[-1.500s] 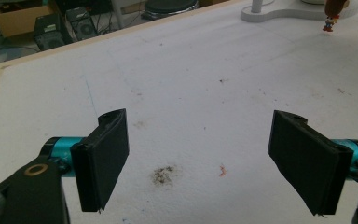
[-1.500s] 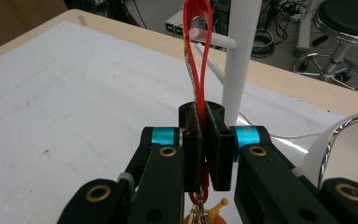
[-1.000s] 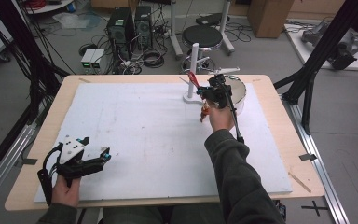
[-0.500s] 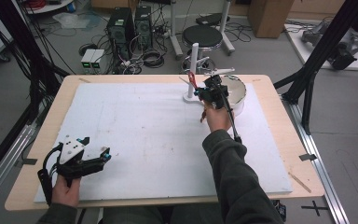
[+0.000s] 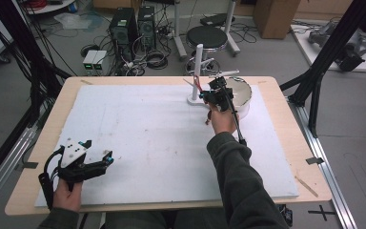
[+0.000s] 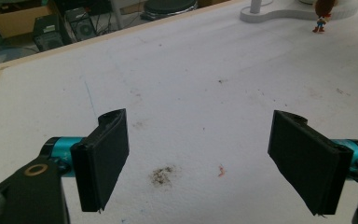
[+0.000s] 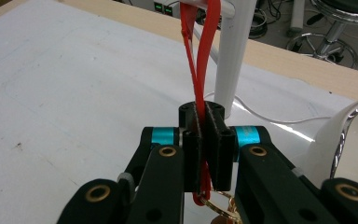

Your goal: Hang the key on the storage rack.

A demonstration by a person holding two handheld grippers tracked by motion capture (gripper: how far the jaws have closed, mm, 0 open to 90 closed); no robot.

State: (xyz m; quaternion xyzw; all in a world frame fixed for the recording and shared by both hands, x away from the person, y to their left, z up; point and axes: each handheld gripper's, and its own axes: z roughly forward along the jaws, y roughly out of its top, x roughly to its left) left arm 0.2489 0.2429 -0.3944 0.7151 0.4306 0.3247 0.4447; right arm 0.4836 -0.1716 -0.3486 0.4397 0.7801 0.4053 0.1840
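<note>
A white peg stand (image 5: 198, 62) rises at the back of the white mat. A red strap (image 7: 200, 70) hangs from one of its pegs, and my right gripper (image 7: 206, 116) is shut on it just in front of the post (image 7: 233, 60). A gold ring (image 7: 214, 205) dangles from the strap under the jaws. In the high view the right gripper (image 5: 205, 94) is right beside the stand. A small figure charm (image 6: 324, 16) hangs below that hand, close to the mat. My left gripper (image 5: 98, 150) rests near the front left, open and holding nothing (image 6: 209, 158).
A shiny metal bowl (image 5: 242, 90) sits just right of the stand, close to the right hand, its rim (image 7: 354, 130) beside the right gripper. The white mat (image 5: 147, 133) covers most of the wooden table (image 5: 310, 157). Small stains mark the mat (image 6: 163, 173).
The right gripper has edged slightly toward the stand with the red strap still in it. The left gripper has stayed put.
</note>
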